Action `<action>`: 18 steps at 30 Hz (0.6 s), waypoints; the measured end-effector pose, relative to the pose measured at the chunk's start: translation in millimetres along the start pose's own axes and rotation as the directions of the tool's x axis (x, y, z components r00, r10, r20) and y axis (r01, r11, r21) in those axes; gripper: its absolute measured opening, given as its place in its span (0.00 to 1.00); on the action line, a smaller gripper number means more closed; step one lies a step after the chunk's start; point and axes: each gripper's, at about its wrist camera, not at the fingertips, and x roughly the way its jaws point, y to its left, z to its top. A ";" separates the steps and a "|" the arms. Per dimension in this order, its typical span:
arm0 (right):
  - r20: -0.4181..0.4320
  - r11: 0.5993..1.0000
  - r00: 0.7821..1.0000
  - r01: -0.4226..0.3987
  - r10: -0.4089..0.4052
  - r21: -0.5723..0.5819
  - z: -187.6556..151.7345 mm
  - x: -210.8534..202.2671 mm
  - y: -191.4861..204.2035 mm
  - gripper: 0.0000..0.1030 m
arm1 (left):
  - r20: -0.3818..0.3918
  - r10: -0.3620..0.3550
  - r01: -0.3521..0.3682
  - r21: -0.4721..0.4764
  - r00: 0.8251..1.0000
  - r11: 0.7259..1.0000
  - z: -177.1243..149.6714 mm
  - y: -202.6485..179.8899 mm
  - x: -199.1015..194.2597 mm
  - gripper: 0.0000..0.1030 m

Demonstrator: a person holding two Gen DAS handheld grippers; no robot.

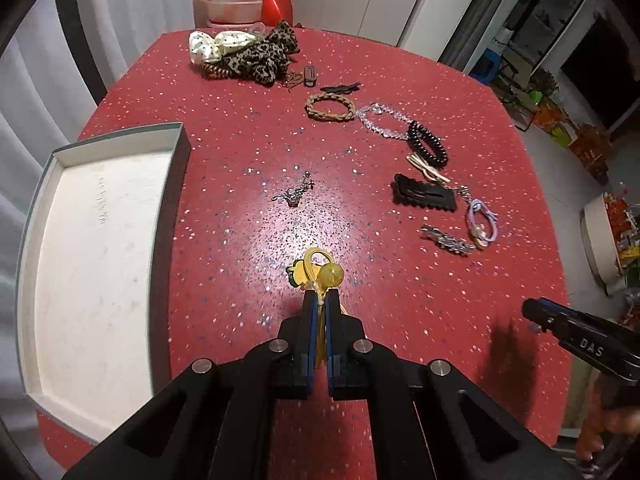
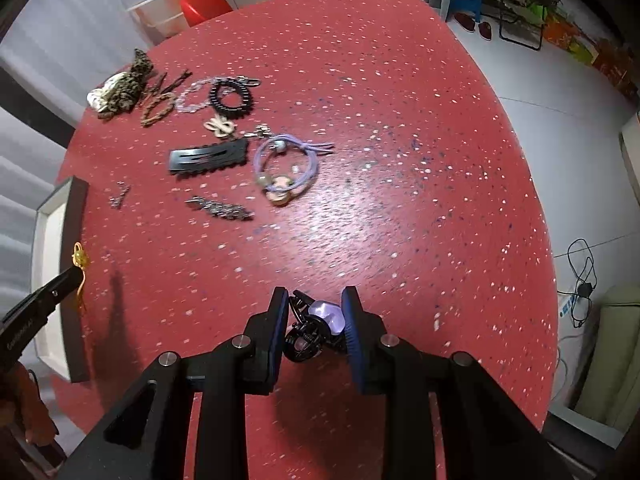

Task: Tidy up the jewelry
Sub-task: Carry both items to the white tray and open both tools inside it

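Two grippers each carry a piece above the red speckled table (image 1: pixel 248 128); the left gripper (image 1: pixel 319 300) has its fingers pinched nearly together on a yellow bead hair tie (image 1: pixel 322 270), whose cord runs back between the pads while the bead and loop stick out past the tips; the right gripper (image 2: pixel 316 312) holds its fingers at a middling gap around a black claw clip with a lilac stone (image 2: pixel 316 324), the clip lying crosswise between the pads; whether the pads squeeze it firmly cannot be told. What the next move seems to turn on is the open white-lined box (image 1: pixel 176 140), which sits to the left of the left gripper with its long axis running away from the camera, so the yellow tie probably needs only a short swing leftward over the near wall; the left hand is plainly the nearer one, the right gripper being well apart from the box on the far side. Still loose on the table lie a black snap clip (image 1: pixel 424 198), a lilac hair tie (image 2: pixel 286 164), a black coil tie (image 1: pixel 428 146), a braided brown band (image 1: pixel 330 107) and a heap of scrunchies (image 1: pixel 244 54).
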 end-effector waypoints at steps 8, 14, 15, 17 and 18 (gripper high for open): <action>-0.003 0.998 0.999 -0.040 0.040 -0.047 4.7 -17.0 45.7 0.29 | 0.034 -0.003 0.004 -0.036 0.999 0.999 -4.8 22.5 -35.2 0.04; -0.001 0.988 0.996 -0.091 0.091 -0.123 13.5 -26.6 98.9 0.29 | 0.063 0.032 -0.026 -0.103 0.997 0.994 -10.4 60.8 -62.7 0.04; -0.002 0.985 0.995 -0.103 0.103 -0.141 15.4 -28.3 110.1 0.29 | 0.068 0.042 -0.034 -0.118 0.997 0.992 -12.2 69.7 -67.0 0.04; -0.003 0.977 0.992 -0.123 0.124 -0.174 18.3 -30.4 131.6 0.29 | 0.070 0.061 -0.051 -0.142 0.996 0.989 -15.8 83.5 -71.9 0.04; -0.005 0.972 0.991 -0.135 0.136 -0.192 19.7 -31.0 144.3 0.29 | 0.070 0.074 -0.062 -0.160 0.995 0.985 -18.2 94.4 -74.8 0.04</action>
